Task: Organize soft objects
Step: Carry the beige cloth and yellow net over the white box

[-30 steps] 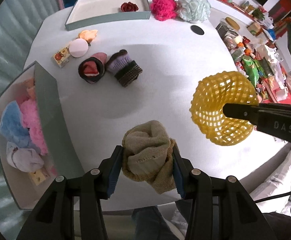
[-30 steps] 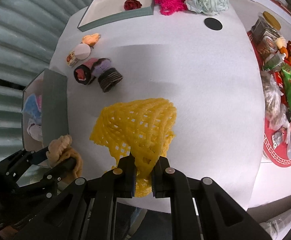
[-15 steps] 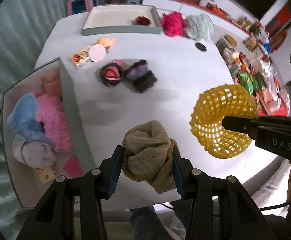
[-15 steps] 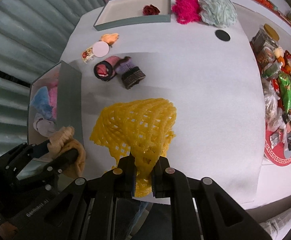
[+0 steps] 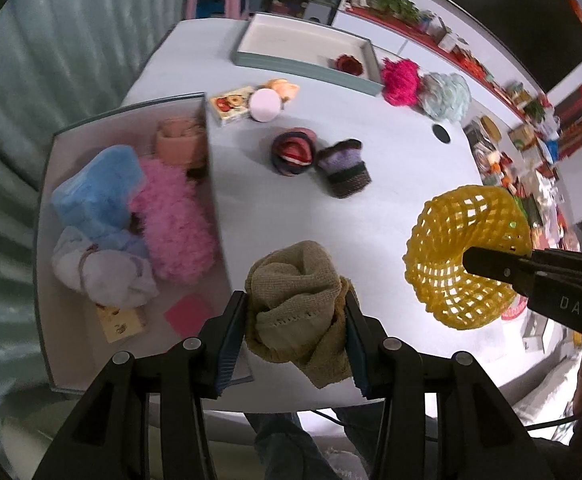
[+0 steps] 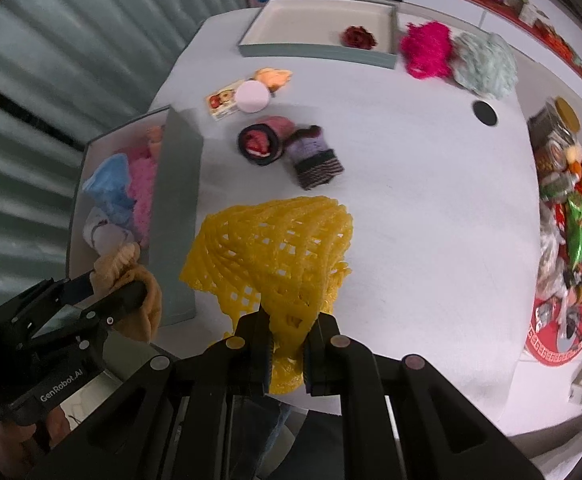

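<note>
Nearby, grey box point(image 5: 209, 184) (pink fluff point(image 5: 173, 220) inside), far tray point(image 5: 305, 66) nearly bare

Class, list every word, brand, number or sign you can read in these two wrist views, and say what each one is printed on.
"DAS" – white letters on the black right gripper, seen in the left wrist view.
"GenRobot.AI" – white letters on the black left gripper, seen in the right wrist view.
Small picture card beside the round pink puff: print too blurred to read.
Snack packets at the table's edge: too blurred to read.
</note>
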A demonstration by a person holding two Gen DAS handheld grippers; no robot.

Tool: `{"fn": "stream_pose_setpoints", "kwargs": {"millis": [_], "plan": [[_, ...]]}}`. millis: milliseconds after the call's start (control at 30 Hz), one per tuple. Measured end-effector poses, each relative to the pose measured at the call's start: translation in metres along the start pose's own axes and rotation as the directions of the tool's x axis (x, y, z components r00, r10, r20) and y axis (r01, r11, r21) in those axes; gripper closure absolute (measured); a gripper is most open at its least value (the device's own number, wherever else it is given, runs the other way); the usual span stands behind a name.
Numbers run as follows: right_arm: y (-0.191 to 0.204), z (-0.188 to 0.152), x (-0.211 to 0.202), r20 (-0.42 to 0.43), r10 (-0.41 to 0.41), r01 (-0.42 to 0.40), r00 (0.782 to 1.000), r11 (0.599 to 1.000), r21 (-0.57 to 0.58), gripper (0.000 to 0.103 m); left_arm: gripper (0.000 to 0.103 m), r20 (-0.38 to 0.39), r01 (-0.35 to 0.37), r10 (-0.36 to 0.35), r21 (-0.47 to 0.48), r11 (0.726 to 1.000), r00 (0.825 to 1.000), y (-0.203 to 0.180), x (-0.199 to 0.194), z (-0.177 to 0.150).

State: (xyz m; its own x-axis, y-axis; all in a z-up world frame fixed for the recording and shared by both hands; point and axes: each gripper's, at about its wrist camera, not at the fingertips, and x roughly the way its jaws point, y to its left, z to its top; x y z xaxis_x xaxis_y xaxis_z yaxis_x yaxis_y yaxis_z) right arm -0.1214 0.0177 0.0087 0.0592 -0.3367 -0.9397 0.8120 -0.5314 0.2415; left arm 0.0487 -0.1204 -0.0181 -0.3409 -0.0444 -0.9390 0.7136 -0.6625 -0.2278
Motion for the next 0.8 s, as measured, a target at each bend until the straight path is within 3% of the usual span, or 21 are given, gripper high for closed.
{"fn": "stream_pose_setpoints", "kwargs": {"millis": [467, 800], "plan": [[0.070, 0.022, 0.000, -0.020, 0.008, -0.012, 1.000, 0.979, -0.201, 0.091, 0.056, 0.054, -0.047, 0.056, -0.166, 0.985, 0.997, 0.059, -0.018, -0.012], [0.120, 0.029, 0.005, -0.050, 0.038, -0.053, 0.998, 0.945, -0.324, 0.091, 0.056, 0.088, -0.119, 0.154, -0.319, 0.940, 0.984, 0.114, -0.039, -0.035]]}}
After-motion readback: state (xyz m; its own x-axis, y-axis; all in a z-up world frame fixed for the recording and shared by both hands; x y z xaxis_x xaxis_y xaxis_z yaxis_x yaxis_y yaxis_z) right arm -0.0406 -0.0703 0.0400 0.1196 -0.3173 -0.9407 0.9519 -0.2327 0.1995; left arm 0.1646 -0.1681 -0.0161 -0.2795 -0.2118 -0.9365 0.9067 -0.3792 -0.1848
